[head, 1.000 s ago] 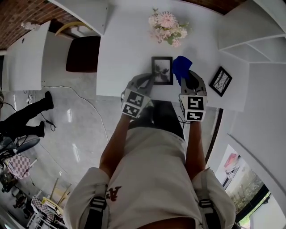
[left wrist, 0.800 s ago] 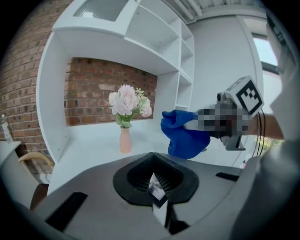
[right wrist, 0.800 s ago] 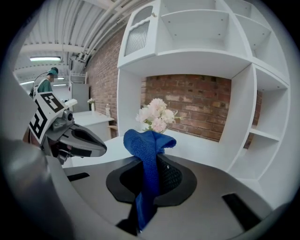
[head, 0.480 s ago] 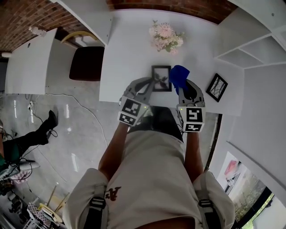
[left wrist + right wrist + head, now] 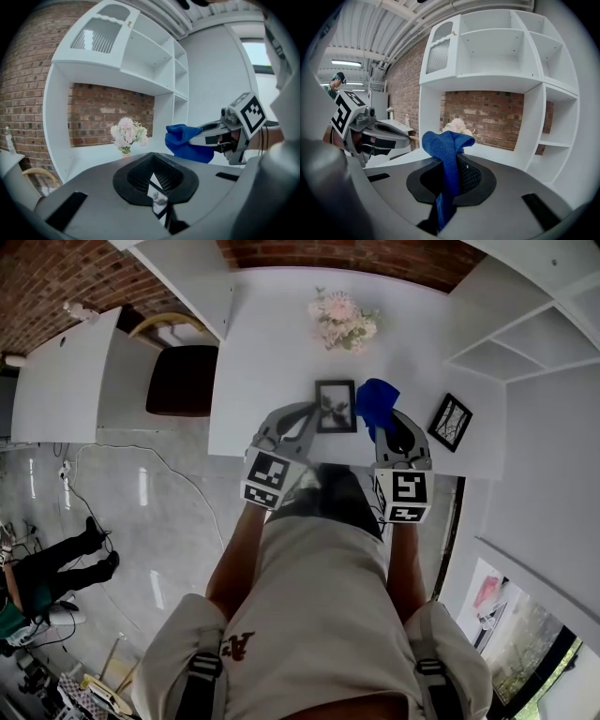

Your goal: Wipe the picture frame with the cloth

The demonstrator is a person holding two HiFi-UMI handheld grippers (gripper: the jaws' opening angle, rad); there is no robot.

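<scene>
A small black picture frame [image 5: 336, 406] with a dark plant print is held over the white table [image 5: 262, 352], and my left gripper [image 5: 313, 418] is shut on its left edge. In the left gripper view only a sliver of the frame [image 5: 157, 197] shows between the jaws of the left gripper [image 5: 157, 187]. My right gripper [image 5: 383, 419] is shut on a blue cloth [image 5: 377, 399], which bunches up just right of the frame; I cannot tell whether they touch. The same cloth [image 5: 446, 154] stands up from the jaws of the right gripper [image 5: 447, 183].
A vase of pink flowers [image 5: 342, 319] stands at the back of the table. A second black frame [image 5: 450, 422] lies to the right. White shelving [image 5: 525, 334] rises on the right. A dark chair [image 5: 183, 379] is at the table's left end. A person [image 5: 56, 568] stands on the floor far left.
Both grippers keep their holds, and the cloth stays just right of the frame. The head view has shifted a little. The person on the floor at left has moved further down and left.
</scene>
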